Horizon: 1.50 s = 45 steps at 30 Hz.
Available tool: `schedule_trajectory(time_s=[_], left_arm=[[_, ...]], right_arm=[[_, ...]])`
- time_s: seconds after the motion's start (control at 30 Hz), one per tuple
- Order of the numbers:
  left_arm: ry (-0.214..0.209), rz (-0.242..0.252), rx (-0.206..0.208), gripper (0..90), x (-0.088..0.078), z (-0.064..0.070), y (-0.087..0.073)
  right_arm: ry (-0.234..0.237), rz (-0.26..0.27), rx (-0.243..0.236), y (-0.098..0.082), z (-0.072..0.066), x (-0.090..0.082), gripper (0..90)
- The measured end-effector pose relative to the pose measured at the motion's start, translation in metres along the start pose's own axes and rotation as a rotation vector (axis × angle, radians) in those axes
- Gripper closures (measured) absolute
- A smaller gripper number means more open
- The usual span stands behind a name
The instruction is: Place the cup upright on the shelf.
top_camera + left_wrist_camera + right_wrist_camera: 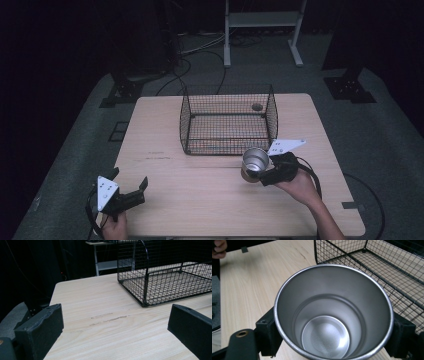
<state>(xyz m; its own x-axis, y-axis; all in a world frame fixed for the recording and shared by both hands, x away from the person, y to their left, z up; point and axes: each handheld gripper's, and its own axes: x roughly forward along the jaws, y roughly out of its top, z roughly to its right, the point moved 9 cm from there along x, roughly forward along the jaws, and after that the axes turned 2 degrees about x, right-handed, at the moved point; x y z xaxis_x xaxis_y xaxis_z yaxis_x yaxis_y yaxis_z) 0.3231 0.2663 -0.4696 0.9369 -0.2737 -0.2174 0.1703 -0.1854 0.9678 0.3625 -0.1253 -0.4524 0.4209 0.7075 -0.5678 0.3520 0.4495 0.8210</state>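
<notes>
Steel cup (pixel 255 162) is sitting pinched in the right gripper (pixel 264 172), just in front of the wire basket (pixel 227 122). Left gripper (pixel 131 186) is idling, jaws spread. Likely next: lifting the cup over the basket's front wall.

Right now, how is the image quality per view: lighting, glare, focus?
High view: dim and slightly soft, the surroundings nearly black, the table evenly lit. Left gripper view: wire basket sharp, near jaws softer. Right gripper view: metal cup looms large, with soft sheen and no harsh glare.

Wire basket (pixel 228 120) on wooden table (pixel 200 200)
</notes>
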Motion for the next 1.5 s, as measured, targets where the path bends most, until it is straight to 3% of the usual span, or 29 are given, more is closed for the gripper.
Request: schedule_trajectory(time_s=[0.43,1.0,1.5], left_arm=[[0.0,0.001,-0.005,0.0,0.0,-0.001,0.0],[0.001,0.001,-0.001,0.0,-0.001,-0.002,0.0],[-0.005,-0.001,-0.004,0.0,0.0,-0.001,-0.001]], right_arm=[[0.056,0.008,0.005,0.028,0.002,-0.006,17.8],[0.075,0.007,-0.04,0.075,0.006,0.007,17.8],[0.078,0.01,-0.033,0.101,0.018,0.013,17.8]])
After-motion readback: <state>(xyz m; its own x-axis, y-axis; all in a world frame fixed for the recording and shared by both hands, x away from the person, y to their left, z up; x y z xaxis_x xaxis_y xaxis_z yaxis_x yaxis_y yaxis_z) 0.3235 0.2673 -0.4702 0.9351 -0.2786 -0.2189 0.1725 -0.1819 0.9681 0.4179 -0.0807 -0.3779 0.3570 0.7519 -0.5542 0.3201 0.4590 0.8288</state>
